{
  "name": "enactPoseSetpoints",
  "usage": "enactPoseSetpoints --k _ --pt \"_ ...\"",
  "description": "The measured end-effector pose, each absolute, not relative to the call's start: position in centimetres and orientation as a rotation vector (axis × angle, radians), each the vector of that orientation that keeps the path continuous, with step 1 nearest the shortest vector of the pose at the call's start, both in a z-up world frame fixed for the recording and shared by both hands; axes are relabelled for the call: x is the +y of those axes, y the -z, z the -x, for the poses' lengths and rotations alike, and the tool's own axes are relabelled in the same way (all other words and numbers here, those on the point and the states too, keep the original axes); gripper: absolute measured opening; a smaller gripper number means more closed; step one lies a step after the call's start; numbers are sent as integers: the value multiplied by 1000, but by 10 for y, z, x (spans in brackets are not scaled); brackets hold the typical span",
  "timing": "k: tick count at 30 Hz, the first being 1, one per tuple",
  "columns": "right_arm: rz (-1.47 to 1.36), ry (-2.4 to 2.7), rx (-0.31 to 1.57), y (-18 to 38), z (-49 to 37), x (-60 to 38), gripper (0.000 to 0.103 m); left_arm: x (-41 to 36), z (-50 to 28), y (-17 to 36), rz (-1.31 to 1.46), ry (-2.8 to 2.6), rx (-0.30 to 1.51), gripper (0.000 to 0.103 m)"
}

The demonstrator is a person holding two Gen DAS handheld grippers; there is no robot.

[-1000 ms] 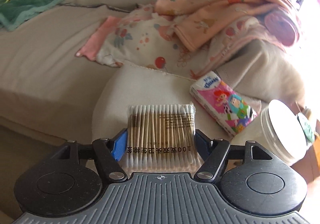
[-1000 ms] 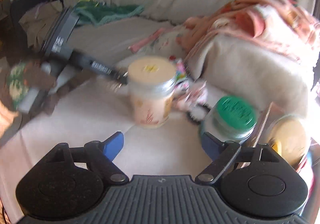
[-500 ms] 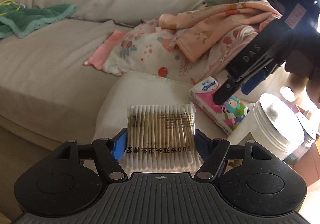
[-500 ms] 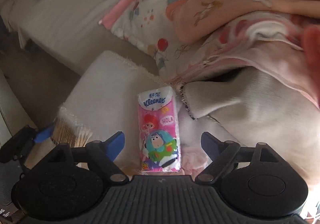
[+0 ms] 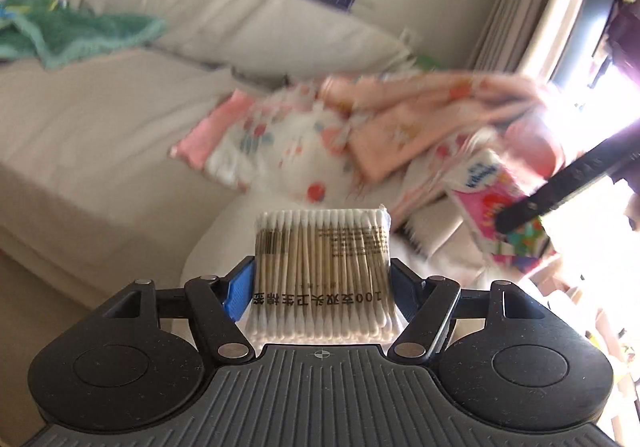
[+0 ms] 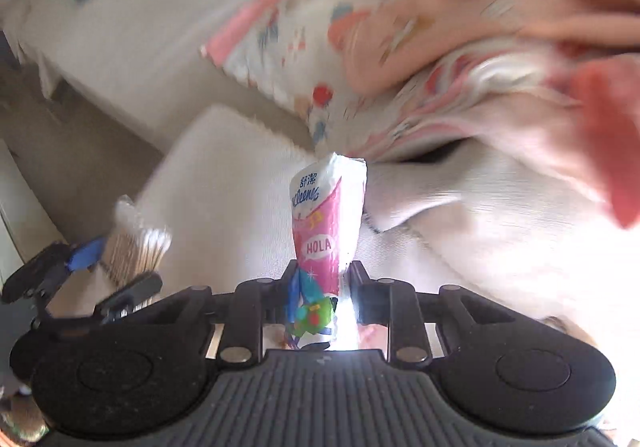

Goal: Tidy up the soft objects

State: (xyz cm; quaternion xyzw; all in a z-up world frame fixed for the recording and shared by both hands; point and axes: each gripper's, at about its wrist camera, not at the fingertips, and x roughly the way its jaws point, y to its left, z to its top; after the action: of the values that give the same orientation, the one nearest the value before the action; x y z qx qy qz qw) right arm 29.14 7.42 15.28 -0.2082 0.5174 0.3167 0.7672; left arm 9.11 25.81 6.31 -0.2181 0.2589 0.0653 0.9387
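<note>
My left gripper (image 5: pixel 322 287) is shut on a clear pack of cotton swabs (image 5: pixel 322 271), held flat between its blue pads above a pale cushion (image 5: pixel 224 239). My right gripper (image 6: pixel 322 283) has its jaws closing on a pink tissue pack (image 6: pixel 326 215) with cartoon print, squeezing its lower end so the pack stands up narrow between the pads. In the left wrist view that tissue pack (image 5: pixel 492 199) shows at the right with one black finger (image 5: pixel 560 187) of the right gripper across it. In the right wrist view the left gripper (image 6: pixel 104 275) and the swabs (image 6: pixel 136 247) appear at the lower left.
A beige sofa (image 5: pixel 100 135) fills the background, with a green towel (image 5: pixel 76 35) at its far left. A heap of pink and white printed blankets (image 5: pixel 360 127) lies behind the cushion. Bright window light washes out the right edge.
My right gripper dropped over the tissue pack and shut on it, lifting its far end. The left gripper rose and tilted up with the swabs still held.
</note>
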Motion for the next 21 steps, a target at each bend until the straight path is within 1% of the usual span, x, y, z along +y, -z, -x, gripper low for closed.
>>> enactPoseSetpoints --k 4,6,8,11,14,16,18,21 --pt "397 -710 953 -219 -251 12 24 230 -98 -117 350 -98 487 75" --pt "350 -725 891 -242 -232 -24 24 205 -103 -140 310 -54 465 75" --pt "301 -720 830 -262 -216 -64 24 169 -108 -161 264 25 448 75" --pt "220 -683 770 -282 -201 -130 24 107 -121 -177 216 199 467 75" --pt "170 -593 731 -278 -194 -188 24 39 -141 -173 180 376 523 75" --pt "156 -523 744 -260 -197 -219 24 0 -157 -161 178 483 578 75" --pt "144 -458 768 -243 -197 -244 24 -39 -176 -139 199 580 660 75" --pt "90 -414 818 -215 -202 -271 24 -75 -207 -100 226 656 776 76"
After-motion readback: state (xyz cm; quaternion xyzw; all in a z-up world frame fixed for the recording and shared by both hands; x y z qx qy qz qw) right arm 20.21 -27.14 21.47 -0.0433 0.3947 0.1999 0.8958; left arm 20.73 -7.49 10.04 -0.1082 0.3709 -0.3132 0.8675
